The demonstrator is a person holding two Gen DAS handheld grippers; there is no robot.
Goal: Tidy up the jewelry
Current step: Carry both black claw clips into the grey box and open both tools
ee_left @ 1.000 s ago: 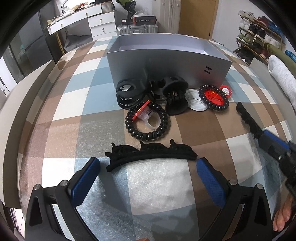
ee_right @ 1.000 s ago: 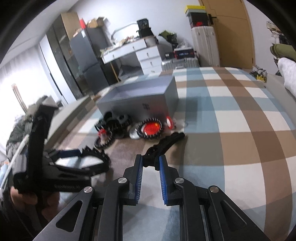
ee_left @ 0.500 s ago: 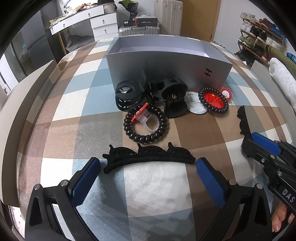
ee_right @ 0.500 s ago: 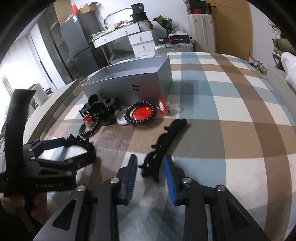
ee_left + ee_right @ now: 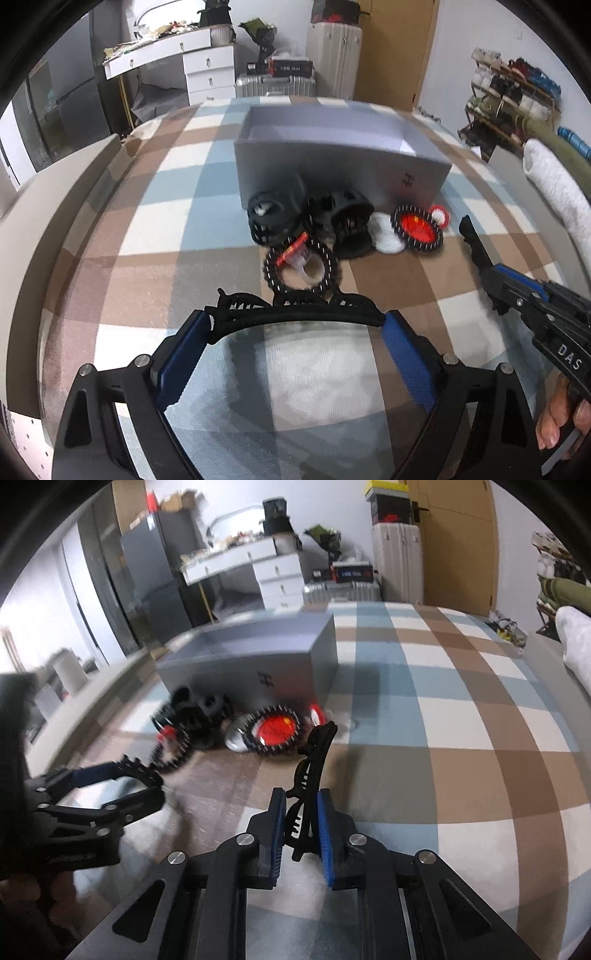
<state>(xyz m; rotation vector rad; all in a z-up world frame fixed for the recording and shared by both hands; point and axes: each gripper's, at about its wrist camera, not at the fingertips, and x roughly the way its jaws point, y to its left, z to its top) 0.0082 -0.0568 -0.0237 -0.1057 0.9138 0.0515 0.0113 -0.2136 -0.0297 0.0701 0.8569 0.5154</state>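
1. Checked bedding in brown, blue and white (image 5: 147, 236) fills the left wrist view, with a white dresser and a suitcase behind.
2. Left gripper (image 5: 295, 343) spans a long black scalloped hair clip (image 5: 295, 314) end to end. Its jaws are closing, and the blue pads meet the clip's two tips. It seems lifted, though blur leaves that unsure.
3. Beyond it lie a black coil hair tie (image 5: 301, 269) around a clear and red piece, two black claw clips (image 5: 275, 218), a white round item and a second coil tie ringing a red disc (image 5: 419, 229), all just before an open grey box (image 5: 332, 162).
4. That box carries a small "H"-like mark. The other tool at the right edge reads "DAS".
5. Right wrist view: same bedding, with a dark cabinet and a wooden door behind.
6. Right gripper (image 5: 301, 827) has its jaws closing narrowly on a second slim black hair clip (image 5: 314, 768), which is pinched near its lower end and stands up toward the box.
7. My judgement: both clips are light, stiff plastic with small teeth. Held by the tips, the long one could bow or spring out, so a hold on the middle bar would be surer.
8. The box looks like the place for all of them.
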